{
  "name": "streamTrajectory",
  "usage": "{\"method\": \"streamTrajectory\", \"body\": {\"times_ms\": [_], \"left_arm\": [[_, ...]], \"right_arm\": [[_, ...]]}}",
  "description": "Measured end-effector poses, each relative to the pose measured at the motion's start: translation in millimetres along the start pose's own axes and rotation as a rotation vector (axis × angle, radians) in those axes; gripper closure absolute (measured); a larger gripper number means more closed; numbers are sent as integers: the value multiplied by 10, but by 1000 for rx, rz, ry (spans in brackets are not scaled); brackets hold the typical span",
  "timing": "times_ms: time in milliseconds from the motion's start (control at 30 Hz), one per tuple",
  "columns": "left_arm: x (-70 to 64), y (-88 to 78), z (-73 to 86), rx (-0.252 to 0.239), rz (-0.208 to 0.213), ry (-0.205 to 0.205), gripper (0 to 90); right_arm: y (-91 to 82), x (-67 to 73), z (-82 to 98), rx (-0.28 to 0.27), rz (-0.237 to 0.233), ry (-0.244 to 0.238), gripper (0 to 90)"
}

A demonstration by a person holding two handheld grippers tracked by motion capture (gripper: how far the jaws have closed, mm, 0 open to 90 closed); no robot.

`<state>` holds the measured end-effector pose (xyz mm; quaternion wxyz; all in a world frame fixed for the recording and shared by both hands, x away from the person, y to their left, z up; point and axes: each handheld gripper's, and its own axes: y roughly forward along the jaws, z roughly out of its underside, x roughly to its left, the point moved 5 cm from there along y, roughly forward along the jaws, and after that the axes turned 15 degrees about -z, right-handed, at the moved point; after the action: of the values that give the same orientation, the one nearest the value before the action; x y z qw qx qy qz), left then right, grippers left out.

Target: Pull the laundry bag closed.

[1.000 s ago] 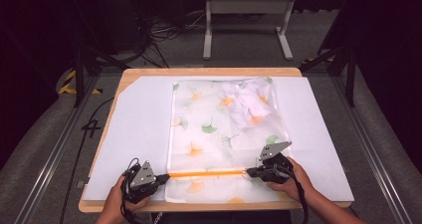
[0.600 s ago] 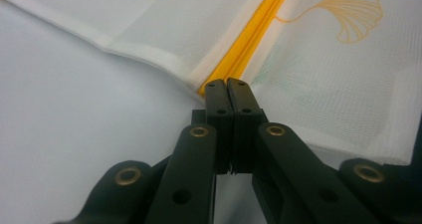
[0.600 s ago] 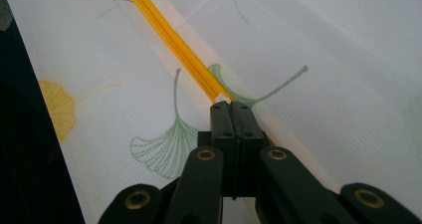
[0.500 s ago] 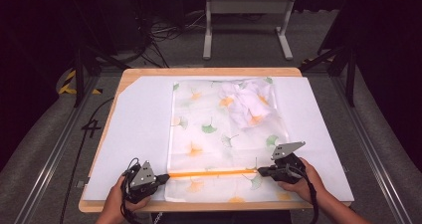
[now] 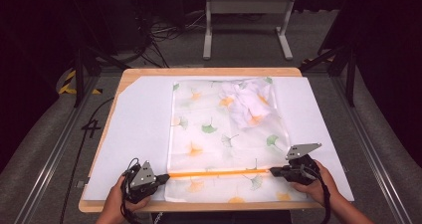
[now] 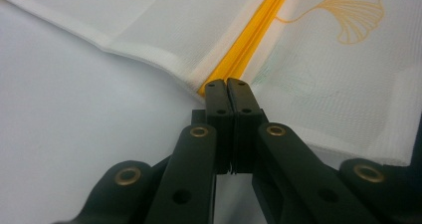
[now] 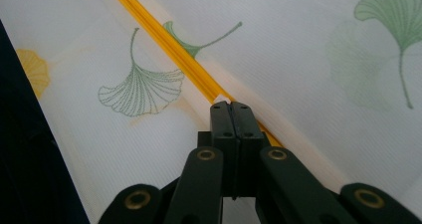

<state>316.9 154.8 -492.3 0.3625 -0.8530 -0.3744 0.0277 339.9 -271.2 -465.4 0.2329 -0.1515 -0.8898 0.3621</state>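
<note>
Where both jaws meet, zipper pull (image 7: 219, 100) hidden.

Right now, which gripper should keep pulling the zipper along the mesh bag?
Right, probably. The right gripper is shut on the orange zipper near the bag's right edge, as if pulling its slider; the left gripper pins the zipper's left end as anchor.

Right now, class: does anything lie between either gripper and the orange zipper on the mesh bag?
Nothing visible does. The left gripper is shut on the orange zipper at its left end, and the right gripper is shut on it near the right end of the mesh bag.
</note>
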Motion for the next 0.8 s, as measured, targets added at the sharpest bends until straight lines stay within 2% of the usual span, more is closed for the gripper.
{"method": "streamTrajectory", "body": {"times_ms": [500,800], "left_arm": [[2,1,0,0,-1,-3,893],[4,1,0,-1,0,-2,893]], "right_arm": [[-202,-72,174,-21,34,41,900],[-229,-77,217,-26,39,46,900]]}}
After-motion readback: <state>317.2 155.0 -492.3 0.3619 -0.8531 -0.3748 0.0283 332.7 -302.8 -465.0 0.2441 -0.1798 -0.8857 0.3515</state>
